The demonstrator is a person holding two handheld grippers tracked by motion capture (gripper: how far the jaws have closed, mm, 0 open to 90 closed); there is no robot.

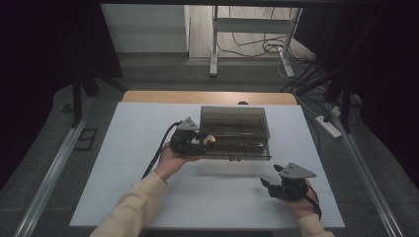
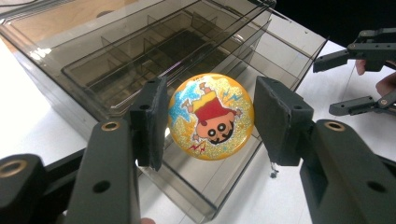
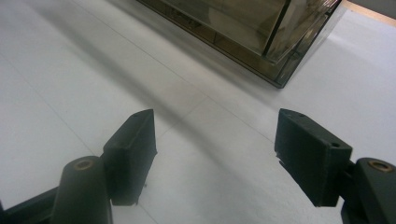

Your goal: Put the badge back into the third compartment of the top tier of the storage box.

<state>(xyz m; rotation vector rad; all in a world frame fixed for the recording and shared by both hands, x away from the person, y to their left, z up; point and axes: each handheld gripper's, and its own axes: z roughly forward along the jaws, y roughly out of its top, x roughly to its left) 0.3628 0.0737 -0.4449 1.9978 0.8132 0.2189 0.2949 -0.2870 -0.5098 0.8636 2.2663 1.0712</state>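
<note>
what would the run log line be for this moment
left gripper: shut on round orange cartoon badge | place: by smoky clear plastic drawer box | right gripper: open, over white table

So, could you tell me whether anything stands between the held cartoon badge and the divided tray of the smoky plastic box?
Nothing visible does. The left gripper holds the badge over the box's pulled-out tray, whose top looks open; the right gripper sits apart on the table.

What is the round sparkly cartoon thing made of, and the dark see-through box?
The round badge looks like metal or plastic under a glossy, glittery printed face: it glints and shows a cartoon figure. The left gripper holds it between its fingers. The box seems to be smoky clear hard plastic: its dividers show through the walls, and its edges catch the light.
</note>
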